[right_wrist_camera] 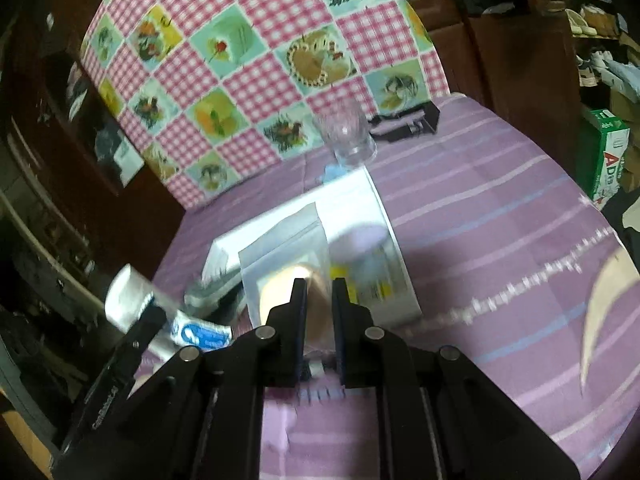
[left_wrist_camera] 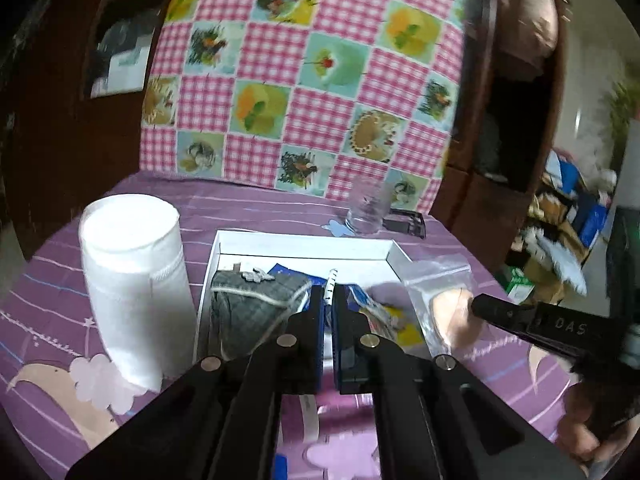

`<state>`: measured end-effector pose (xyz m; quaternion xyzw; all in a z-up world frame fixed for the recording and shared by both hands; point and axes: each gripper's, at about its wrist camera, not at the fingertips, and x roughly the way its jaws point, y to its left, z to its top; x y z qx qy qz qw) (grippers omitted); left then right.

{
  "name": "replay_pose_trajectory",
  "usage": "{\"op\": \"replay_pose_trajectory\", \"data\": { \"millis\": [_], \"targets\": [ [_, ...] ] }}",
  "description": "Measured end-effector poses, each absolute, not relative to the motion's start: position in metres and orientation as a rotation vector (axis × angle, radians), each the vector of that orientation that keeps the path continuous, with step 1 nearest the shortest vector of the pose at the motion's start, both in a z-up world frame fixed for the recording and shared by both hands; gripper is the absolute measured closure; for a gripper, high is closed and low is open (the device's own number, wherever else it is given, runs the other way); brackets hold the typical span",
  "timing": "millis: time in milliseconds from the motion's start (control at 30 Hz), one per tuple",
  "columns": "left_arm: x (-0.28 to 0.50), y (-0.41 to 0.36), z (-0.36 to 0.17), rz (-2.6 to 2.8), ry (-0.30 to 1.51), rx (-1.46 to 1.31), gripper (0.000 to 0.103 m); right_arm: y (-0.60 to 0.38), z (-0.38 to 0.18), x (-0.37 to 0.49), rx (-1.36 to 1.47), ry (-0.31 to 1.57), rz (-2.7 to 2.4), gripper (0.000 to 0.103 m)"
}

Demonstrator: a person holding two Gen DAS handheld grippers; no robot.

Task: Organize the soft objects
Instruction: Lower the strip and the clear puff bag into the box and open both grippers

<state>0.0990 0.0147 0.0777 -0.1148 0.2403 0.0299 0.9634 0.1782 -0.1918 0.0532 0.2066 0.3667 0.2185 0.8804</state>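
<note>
A white shallow box [left_wrist_camera: 304, 246] lies on the purple tablecloth, also in the right wrist view [right_wrist_camera: 384, 216]. Inside it lie a grey fabric pouch [left_wrist_camera: 248, 304] and blue and yellow packets [left_wrist_camera: 396, 326]. My left gripper [left_wrist_camera: 328, 300] is shut on a thin white strip [left_wrist_camera: 330, 286] above the box. My right gripper [right_wrist_camera: 319, 292] is shut on a clear plastic bag holding a beige sponge puff [right_wrist_camera: 280, 256]; the bag also shows in the left wrist view [left_wrist_camera: 448, 300] at the box's right edge. A white cloth roll [left_wrist_camera: 132, 276] stands left of the box.
A clear glass [left_wrist_camera: 366, 212] and a black clip-like object [left_wrist_camera: 404, 222] stand behind the box, near a pink checked cushion [left_wrist_camera: 304, 72]. Dark wooden furniture surrounds the table. Cartons clutter the floor at right [left_wrist_camera: 568, 216]. A green box [right_wrist_camera: 606, 152] stands off the table's right.
</note>
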Motion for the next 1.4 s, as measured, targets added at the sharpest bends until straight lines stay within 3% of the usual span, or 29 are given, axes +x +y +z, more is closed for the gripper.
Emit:
{"op": "replay_pose_trajectory", "data": {
  "millis": [233, 400, 800, 1200, 1400],
  "targets": [
    [0.132, 0.048, 0.08, 0.152, 0.49, -0.35, 0.102, -0.181, 0.057, 0.231, 0.603, 0.766, 0.453, 0.089],
    [0.145, 0.052, 0.052, 0.232, 0.545, -0.286, 0.102, -0.188, 0.029, 0.239, 0.65, 0.776, 0.381, 0.089],
    [0.161, 0.043, 0.035, 0.28, 0.637, -0.195, 0.102, -0.164, 0.002, 0.244, 0.438, 0.824, 0.354, 0.091],
    [0.154, 0.056, 0.041, 0.199, 0.596, -0.32, 0.102, -0.161, 0.001, 0.242, 0.394, 0.811, 0.346, 0.089],
    [0.137, 0.074, 0.054, 0.064, 0.474, -0.494, 0.102, -0.181, 0.003, 0.247, 0.614, 0.86, 0.415, 0.083]
  ]
}}
